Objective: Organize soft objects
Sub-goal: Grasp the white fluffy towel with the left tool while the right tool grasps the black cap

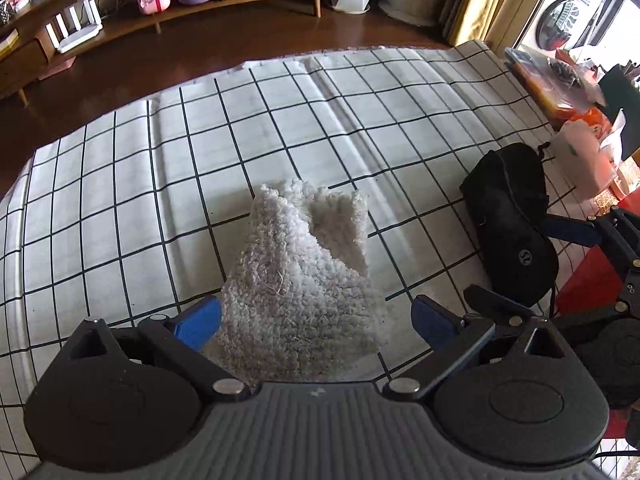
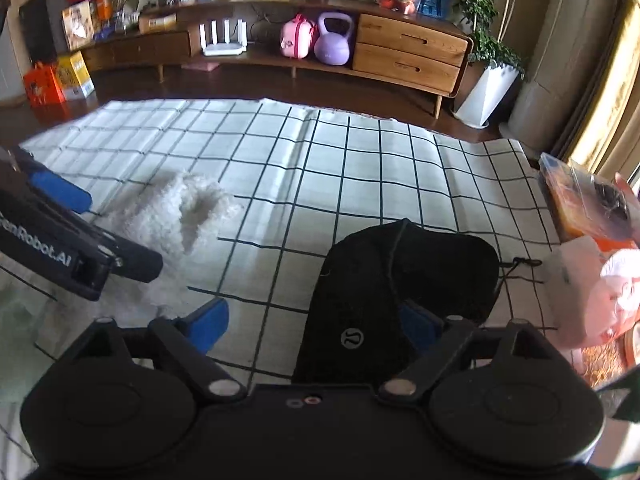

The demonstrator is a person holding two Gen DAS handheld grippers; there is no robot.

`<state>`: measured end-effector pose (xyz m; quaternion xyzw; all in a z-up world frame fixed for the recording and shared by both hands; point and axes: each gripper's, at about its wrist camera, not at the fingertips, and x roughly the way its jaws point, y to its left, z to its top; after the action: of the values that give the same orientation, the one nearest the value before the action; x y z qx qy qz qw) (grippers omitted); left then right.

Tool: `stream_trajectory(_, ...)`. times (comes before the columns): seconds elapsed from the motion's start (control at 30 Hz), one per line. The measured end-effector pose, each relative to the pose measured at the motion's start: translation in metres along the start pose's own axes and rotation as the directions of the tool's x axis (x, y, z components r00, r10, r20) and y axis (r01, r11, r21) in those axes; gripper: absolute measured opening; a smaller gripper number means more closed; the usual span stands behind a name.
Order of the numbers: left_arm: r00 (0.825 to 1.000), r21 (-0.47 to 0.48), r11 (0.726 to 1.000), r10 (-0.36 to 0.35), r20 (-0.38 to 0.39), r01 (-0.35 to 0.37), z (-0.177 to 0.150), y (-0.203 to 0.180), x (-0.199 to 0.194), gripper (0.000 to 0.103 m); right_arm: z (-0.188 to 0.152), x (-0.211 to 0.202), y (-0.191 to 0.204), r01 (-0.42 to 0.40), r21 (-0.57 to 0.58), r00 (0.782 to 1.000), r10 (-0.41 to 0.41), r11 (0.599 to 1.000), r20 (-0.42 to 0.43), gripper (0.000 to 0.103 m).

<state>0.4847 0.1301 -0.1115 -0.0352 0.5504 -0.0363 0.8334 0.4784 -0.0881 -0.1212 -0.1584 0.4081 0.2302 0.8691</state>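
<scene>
Cloth: white checked cloth [image 1: 132, 200] with black grid lines, spread over the bench, creased in long ridges.
White item: fluffy white towel [image 1: 304, 276], folded, lying on the cloth near the middle; 1 corner is turned up at its far end.
Left hand-held gripper [image 1: 316, 318]: jaws spread wide, 1 blue finger [image 1: 198, 322] touching the towel's left edge, the other just off its right edge; the towel lies between them, not squeezed.
Same towel from the right camera: a pale, overexposed heap [image 2: 176, 232] at the left, with the left hand-held gripper [image 2: 60, 200] beside it.
Black item: soft black pouch [image 2: 392, 288] with a small round logo, lying on the cloth to the right of the towel, well apart from it.
Right hand-held gripper [image 2: 320, 326]: jaws wide; the near end of the pouch sits between the 2 blue fingers, the right one [image 2: 420, 326] against the fabric, the left one [image 2: 208, 324] clear of it over the cloth.
Right edge: pile of orange and pink packets [image 2: 592, 240] just beyond the pouch.
Background: wooden sideboard [image 2: 408, 56] with 2 drawers, a purple kettlebell [image 2: 334, 40], a pink case [image 2: 296, 40] and a white router [image 2: 222, 38] on its lower shelf.
Floor: dark wood [image 1: 240, 40] between the bench and the sideboard.
</scene>
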Motion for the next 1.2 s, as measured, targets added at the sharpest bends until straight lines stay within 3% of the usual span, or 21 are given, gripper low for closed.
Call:
stream_trajectory(0.27,0.999,0.004,1.0,0.013,-0.044,-0.013,-0.003,0.0,0.018,0.092,-0.002,0.021,-0.007,0.041,0.031,0.999,-0.04,0.999,-0.031,0.079)
stream_trajectory(0.43,0.998,0.011,0.999,0.032,-0.051,-0.032,-0.004,-0.003,0.023,0.084,-0.005,0.026,-0.01,0.045,0.034,0.998,-0.044,0.998,-0.037,0.059)
stream_trajectory(0.63,0.998,0.006,0.998,0.063,-0.03,-0.063,-0.006,-0.002,0.021,0.068,-0.007,0.023,-0.009,0.054,0.013,0.998,-0.054,0.998,-0.023,0.036)
stream_trajectory(0.9,0.996,-0.043,0.995,0.089,0.016,-0.088,-0.008,0.009,0.014,0.033,-0.011,0.015,-0.006,0.049,0.01,0.999,-0.049,0.999,0.009,0.01)
stream_trajectory(1.2,0.991,-0.128,0.988,0.102,0.082,-0.091,-0.013,0.021,-0.005,0.022,-0.013,-0.014,-0.018,-0.047,0.105,0.995,0.037,0.993,0.095,0.007)
